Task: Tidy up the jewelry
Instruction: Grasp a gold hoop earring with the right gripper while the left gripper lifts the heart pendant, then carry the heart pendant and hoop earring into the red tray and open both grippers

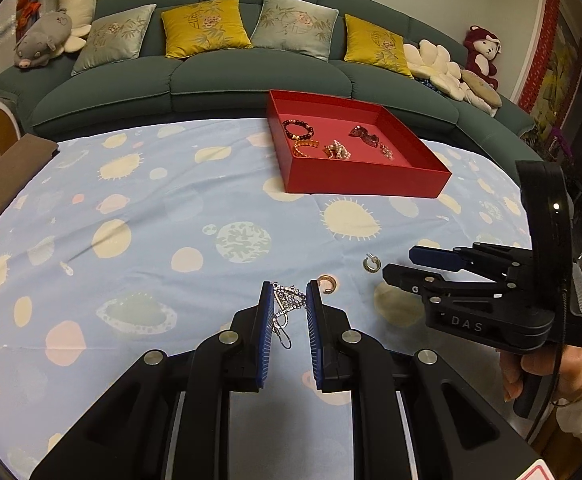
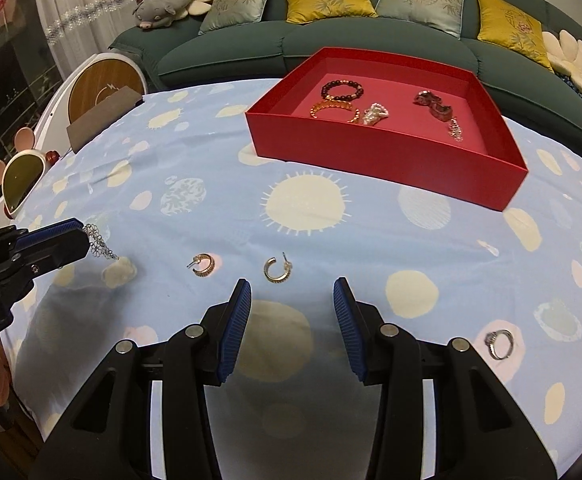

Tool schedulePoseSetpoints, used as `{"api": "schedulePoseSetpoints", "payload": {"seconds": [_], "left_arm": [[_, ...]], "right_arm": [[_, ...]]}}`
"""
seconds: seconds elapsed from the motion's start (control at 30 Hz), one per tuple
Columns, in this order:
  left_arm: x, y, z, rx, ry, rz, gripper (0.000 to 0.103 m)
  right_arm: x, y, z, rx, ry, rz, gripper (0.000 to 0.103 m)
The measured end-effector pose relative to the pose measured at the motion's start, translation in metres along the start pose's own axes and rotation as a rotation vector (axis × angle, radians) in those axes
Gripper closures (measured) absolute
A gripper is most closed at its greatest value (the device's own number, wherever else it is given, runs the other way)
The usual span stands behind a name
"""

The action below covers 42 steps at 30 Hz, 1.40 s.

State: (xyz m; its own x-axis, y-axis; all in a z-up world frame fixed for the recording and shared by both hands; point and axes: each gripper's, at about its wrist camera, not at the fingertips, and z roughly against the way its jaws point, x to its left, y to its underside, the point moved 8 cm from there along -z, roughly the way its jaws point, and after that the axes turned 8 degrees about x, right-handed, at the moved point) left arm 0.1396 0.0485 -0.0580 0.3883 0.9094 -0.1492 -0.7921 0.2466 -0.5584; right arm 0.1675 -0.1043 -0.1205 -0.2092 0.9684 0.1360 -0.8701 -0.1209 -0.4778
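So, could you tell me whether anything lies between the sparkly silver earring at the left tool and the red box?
Nothing visible does. The silver rhinestone earring sits between the left tool's fingers, and only bare patterned blue cloth stretches to the open red cardboard box.

bare cloth [image 2: 311, 232] before red tray [image 2: 387, 160]; two hoop earrings [image 2: 277, 270] nearby.

Left tongs [image 1: 285, 294] partly hide silver earring [image 1: 287, 304].

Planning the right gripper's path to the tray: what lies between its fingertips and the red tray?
In the right wrist view, only bare printed cloth lies between the right gripper and the red tray; a hoop earring sits just left.
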Motion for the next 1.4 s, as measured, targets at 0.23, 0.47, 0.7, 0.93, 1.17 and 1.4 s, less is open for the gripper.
{"api": "schedulePoseSetpoints", "payload": {"seconds": [0.23,0.47,0.7,0.93,1.17,1.4], "left_arm": [[0.010,0.005,0.003,-0.001,-0.009,0.002,0.089],[0.013,0.007,0.005,0.000,-0.002,0.013,0.089],[0.004,0.000,0.006,-0.005,0.011,0.008,0.089],[-0.019,-0.029,0.017,-0.046,0.039,-0.003,0.089],[-0.060,-0.076,0.034,-0.115,0.081,-0.053,0.089],[-0.102,-0.132,0.033,-0.176,0.101,-0.121,0.089]], "right_arm": [[0.009,-0.005,-0.023,0.024,0.036,0.031,0.068],[0.011,-0.008,-0.025,0.000,0.077,0.068,0.086],[0.012,-0.008,-0.015,-0.012,0.060,0.066,0.086],[0.004,-0.030,0.038,-0.117,0.024,0.024,0.086],[-0.037,-0.053,0.098,-0.239,0.026,-0.061,0.086],[-0.091,-0.084,0.132,-0.327,0.058,-0.154,0.086]]}}
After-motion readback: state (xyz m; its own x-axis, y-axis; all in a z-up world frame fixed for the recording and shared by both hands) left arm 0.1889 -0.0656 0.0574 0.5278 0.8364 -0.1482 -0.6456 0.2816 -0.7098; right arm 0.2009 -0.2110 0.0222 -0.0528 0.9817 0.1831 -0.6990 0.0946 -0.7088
